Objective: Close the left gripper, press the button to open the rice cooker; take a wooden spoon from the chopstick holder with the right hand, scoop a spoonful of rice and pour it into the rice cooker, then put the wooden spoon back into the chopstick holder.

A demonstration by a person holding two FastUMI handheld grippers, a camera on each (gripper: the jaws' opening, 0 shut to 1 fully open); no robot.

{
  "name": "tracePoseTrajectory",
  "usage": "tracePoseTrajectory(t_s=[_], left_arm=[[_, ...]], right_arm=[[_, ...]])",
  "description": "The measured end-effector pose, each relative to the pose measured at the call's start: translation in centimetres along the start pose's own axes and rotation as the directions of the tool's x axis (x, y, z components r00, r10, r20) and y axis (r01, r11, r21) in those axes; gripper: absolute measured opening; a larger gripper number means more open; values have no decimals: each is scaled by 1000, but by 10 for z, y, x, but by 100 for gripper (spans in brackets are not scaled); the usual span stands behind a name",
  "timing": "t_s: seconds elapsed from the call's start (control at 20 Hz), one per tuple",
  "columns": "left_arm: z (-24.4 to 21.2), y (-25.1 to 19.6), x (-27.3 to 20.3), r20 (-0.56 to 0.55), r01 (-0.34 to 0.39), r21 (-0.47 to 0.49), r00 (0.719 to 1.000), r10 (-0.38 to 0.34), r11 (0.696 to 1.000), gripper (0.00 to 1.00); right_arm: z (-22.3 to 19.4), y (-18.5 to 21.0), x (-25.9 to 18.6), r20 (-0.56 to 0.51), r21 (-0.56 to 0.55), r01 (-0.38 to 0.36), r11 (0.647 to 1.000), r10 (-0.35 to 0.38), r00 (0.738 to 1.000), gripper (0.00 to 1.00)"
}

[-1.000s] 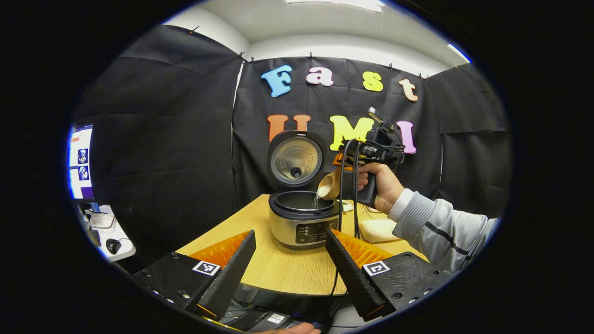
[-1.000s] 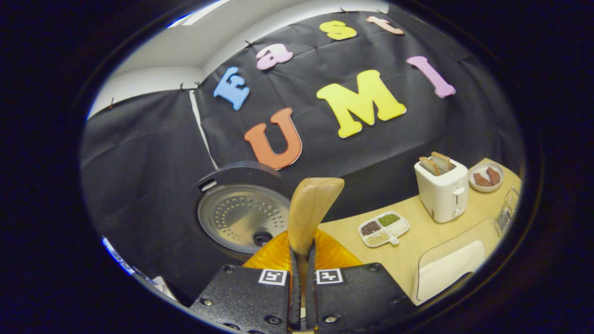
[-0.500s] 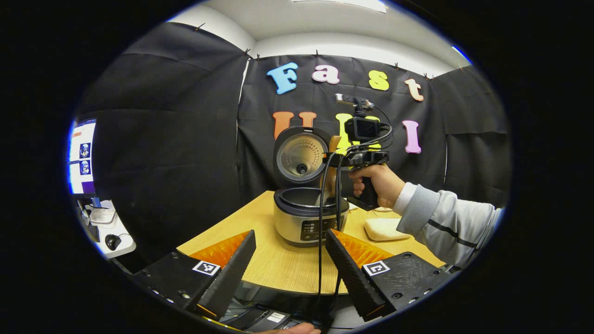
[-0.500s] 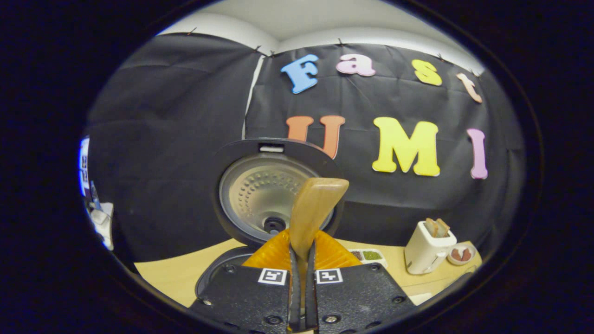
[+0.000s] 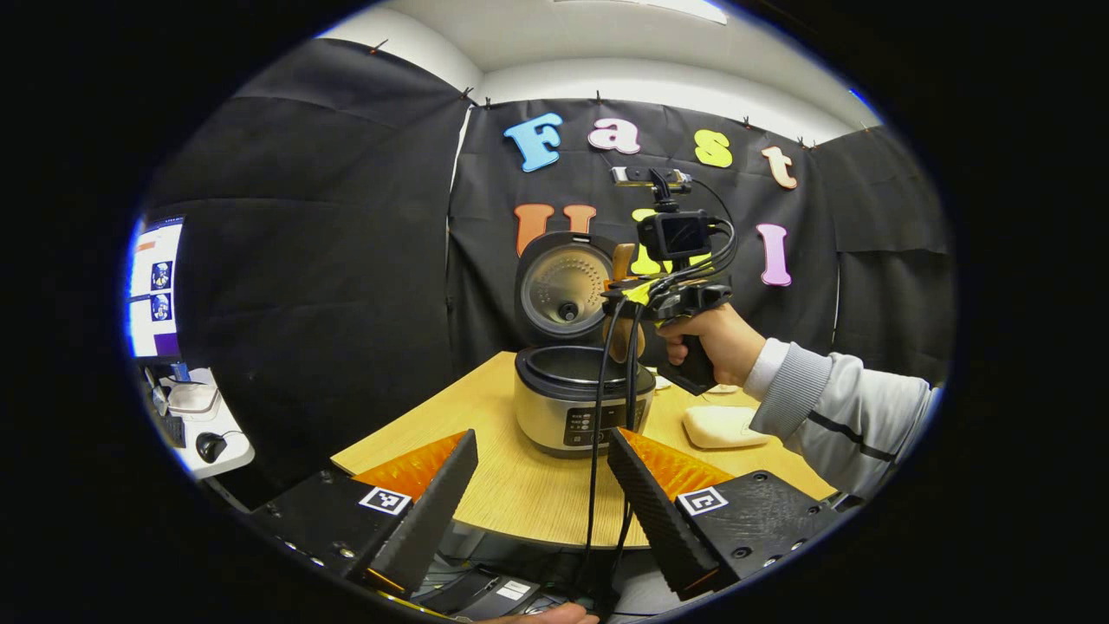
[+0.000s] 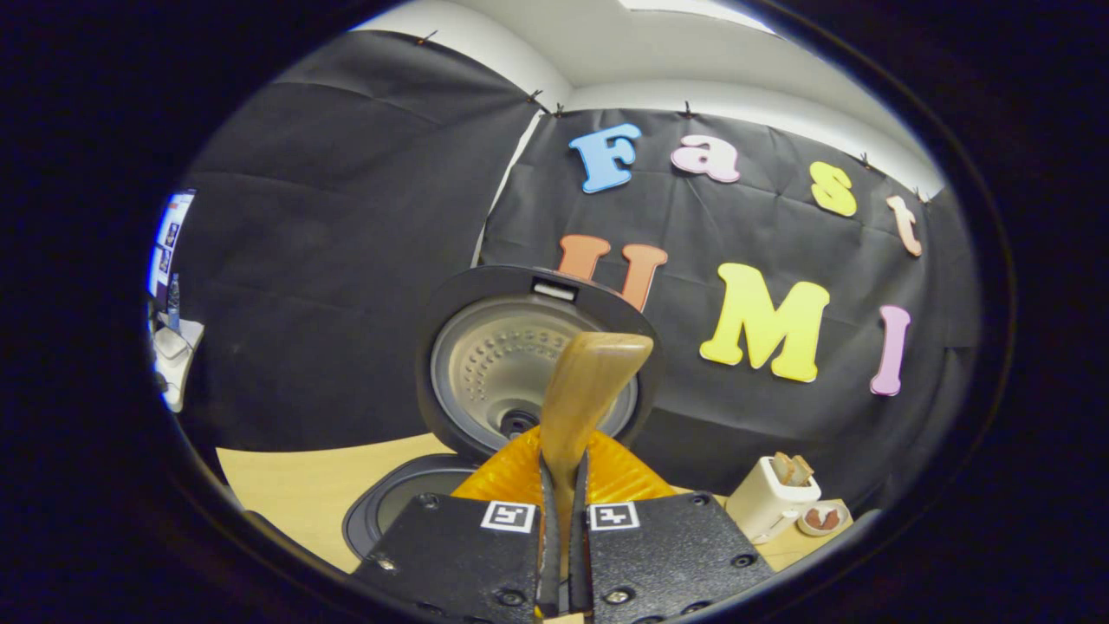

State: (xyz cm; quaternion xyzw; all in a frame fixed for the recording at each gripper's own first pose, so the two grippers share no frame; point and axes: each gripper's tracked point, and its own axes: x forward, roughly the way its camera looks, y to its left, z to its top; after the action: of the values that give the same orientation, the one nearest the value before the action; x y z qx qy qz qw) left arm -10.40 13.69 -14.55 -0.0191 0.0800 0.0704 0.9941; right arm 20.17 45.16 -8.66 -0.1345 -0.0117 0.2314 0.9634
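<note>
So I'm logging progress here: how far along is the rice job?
Done: the rice cooker stands with its lid up. In hand: the right hand-held gripper is shut on the wooden spoon, held upright above the pot; whether rice is in the pot can't be seen. The left hand-held gripper is open. Left: putting the spoon back in its holder.

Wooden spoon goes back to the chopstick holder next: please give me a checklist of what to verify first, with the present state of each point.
1. Right gripper shut on the wooden spoon: ok, both fingers press its handle.
2. Spoon held above the rice cooker, not touching the pot: ok.
3. Spoon emptied of rice: cannot tell, the bowl is hidden.
4. Cooker lid open and upright: ok.
5. Left gripper open, apart from the cooker: ok.
6. Way to the chopstick holder: cannot tell.
</note>
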Motion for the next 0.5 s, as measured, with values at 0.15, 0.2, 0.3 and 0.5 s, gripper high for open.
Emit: tracePoseTrajectory(t_s=[0.15, 0.2, 0.3, 0.5], left_arm=[[4, -3, -2, 12, 16, -8, 1000, -16, 1000, 96], [4, -4, -2, 11, 20, -9, 1000, -20, 1000, 96], [5, -7, -4, 13, 29, -6, 999, -29, 1000, 96], [15, -23, -5, 41, 51, -1, 998, -51, 999, 95]], right_arm=[[6, -23, -18, 16, 50, 22, 998, -23, 1000, 10], [12, -33, -26, 26, 70, 26, 997, -27, 999, 10], [23, -60, -45, 48, 96, 51, 994, -56, 997, 10], [31, -118, -77, 58, 194, 66, 979, -79, 995, 10]])
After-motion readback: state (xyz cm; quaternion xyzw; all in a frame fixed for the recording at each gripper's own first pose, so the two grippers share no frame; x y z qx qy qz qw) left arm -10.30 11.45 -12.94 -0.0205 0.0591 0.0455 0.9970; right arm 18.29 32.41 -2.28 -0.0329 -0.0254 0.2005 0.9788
